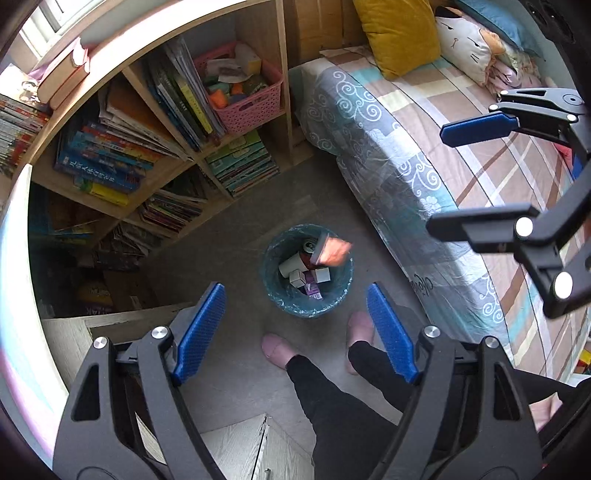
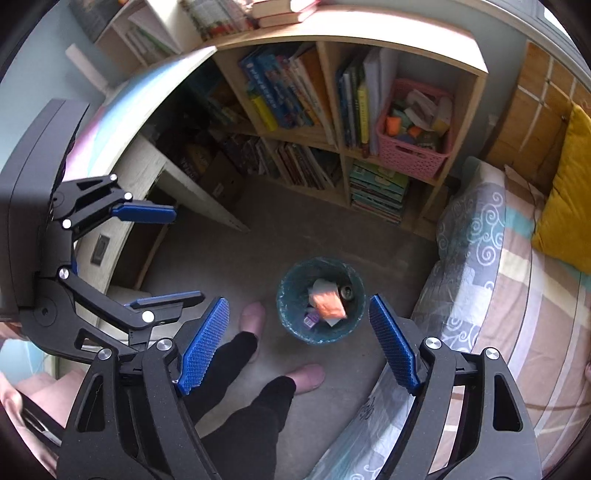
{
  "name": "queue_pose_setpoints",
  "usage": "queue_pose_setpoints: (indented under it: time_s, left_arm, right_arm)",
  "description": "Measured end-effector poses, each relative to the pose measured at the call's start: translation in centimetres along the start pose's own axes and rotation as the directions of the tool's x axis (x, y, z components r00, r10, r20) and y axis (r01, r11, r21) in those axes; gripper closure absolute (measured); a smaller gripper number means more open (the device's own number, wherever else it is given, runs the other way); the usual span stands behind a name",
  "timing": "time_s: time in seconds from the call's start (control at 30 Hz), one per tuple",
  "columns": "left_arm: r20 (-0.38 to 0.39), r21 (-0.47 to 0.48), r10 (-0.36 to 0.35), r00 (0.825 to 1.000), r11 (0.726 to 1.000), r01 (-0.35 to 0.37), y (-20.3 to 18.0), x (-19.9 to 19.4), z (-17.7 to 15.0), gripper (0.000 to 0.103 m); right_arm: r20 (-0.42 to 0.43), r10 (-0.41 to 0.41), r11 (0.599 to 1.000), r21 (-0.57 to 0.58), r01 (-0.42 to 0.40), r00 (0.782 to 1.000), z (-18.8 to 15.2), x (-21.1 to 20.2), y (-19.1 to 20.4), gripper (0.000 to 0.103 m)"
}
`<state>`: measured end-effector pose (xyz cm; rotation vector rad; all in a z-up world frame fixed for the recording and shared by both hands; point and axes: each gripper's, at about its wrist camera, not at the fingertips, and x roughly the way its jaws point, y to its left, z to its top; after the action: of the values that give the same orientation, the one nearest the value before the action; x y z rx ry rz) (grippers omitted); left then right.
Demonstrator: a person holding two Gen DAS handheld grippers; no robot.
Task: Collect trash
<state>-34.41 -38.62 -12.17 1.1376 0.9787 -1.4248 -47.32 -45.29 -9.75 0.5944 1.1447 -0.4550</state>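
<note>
**Room: bedroom corner, daylit**

Grey floor (image 2: pixel 295 229). Wooden cubby bookshelf (image 2: pixel 332 122) packed with books; pink basket (image 2: pixel 413 155) in one cubby. Bed (image 1: pixel 424 155) beside the shelf, under a patchwork cover; yellow pillow (image 1: pixel 397 33) and cat cushion (image 1: pixel 463 40) at the head. Window (image 1: pixel 44 22) at upper left, bright.

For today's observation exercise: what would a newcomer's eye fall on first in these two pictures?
Probably the round bin on the floor in the middle, with an orange packet blurred at its mouth among boxes. Next, the open left gripper and right gripper, both above it. Then the bookshelf behind and the bed beside.
</note>
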Motion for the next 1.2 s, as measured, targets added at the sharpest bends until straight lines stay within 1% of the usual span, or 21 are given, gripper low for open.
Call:
queue_pose_setpoints:
  time_s: [0.23, 0.67, 0.7, 0.77, 0.83, 0.9, 0.93, 1.03, 1.2]
  left_arm:
    - [-0.006, 0.003, -0.003, 1.0, 1.0, 0.003, 0.5, 0.1, 0.3, 0.026]
    - [-0.015, -0.011, -0.021, 1.0, 1.0, 0.021, 1.1, 0.6, 0.5, 0.026]
    - [-0.015, -0.012, -0.023, 1.0, 1.0, 0.023, 1.0, 0.6, 0.5, 0.026]
    - [-0.015, -0.018, -0.026, 1.0, 1.0, 0.026, 1.1, 0.7, 0.5, 0.026]
    - [-0.016, -0.022, -0.028, 0.999, 0.999, 0.027, 1.2, 0.7, 0.4, 0.024]
    - [-0.015, -0.028, -0.019, 1.0, 0.999, 0.019, 1.3, 0.7, 0.4, 0.014]
    - [-0.013, -0.033, -0.01, 1.0, 0.999, 0.01, 1.4, 0.6, 0.4, 0.012]
    - [-0.009, -0.047, -0.004, 1.0, 0.999, 0.003, 1.6, 0.2, 0.2, 0.01]
    - [0.002, -0.094, 0.016, 1.0, 0.995, -0.016, 2.5, -0.9, -0.4, 0.007]
  right_arm:
    - [0.003, -0.011, 1.0, 0.02, 0.011, 1.0, 0.2, -0.1, -0.5, 0.024]
    - [-0.016, -0.013, 1.0, 0.015, 0.013, 1.0, 0.6, 0.4, -0.4, 0.024]
    - [-0.016, -0.016, 1.0, 0.017, 0.016, 1.0, 0.6, 0.5, -0.5, 0.023]
    - [-0.011, -0.025, 1.0, 0.018, 0.025, 1.0, 0.7, 0.5, -0.6, 0.015]
    - [-0.006, -0.037, 0.999, 0.024, 0.037, 0.999, 0.8, 0.5, -0.7, 0.014]
    - [-0.015, -0.051, 0.998, 0.04, 0.052, 0.999, 1.1, 0.6, -1.1, 0.012]
    - [-0.024, -0.053, 0.997, 0.05, 0.054, 0.998, 1.2, 0.8, -1.2, 0.012]
    - [-0.029, -0.05, 0.997, 0.06, 0.052, 0.998, 1.5, 0.8, -1.3, 0.012]
    - [-0.008, -0.047, 0.998, 0.035, 0.047, 0.999, 2.1, 0.3, -0.4, 0.012]
